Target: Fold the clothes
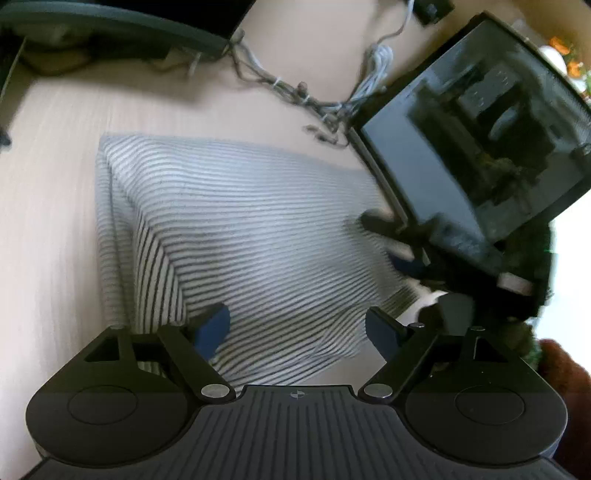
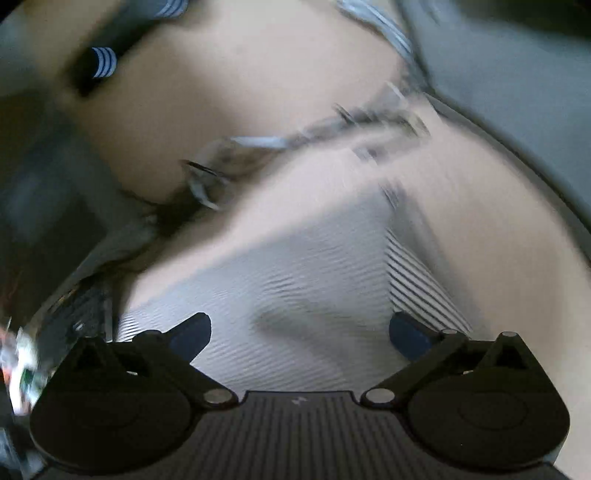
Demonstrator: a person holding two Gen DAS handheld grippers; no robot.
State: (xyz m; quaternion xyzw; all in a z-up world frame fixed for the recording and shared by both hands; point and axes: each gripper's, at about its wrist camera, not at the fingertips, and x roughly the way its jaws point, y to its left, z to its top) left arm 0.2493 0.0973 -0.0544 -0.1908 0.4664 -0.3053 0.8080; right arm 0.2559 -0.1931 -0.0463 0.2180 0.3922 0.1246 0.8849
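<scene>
A black-and-white striped garment (image 1: 251,236) lies folded into a rough rectangle on the light wooden table (image 1: 48,229). My left gripper (image 1: 297,332) is open and empty, just above the garment's near edge. My right gripper (image 1: 391,240) shows at the garment's right edge in the left wrist view; its fingers look spread. In the blurred right wrist view the right gripper (image 2: 301,332) is open and empty over the same striped garment (image 2: 295,288), whose folded side layer (image 2: 417,284) lies to the right.
A dark monitor (image 1: 480,147) stands at the right, close to the garment. A bundle of cables (image 1: 314,96) runs along the back of the table. A dark object (image 1: 110,29) sits at the back left. Another striped item (image 2: 103,62) lies far off.
</scene>
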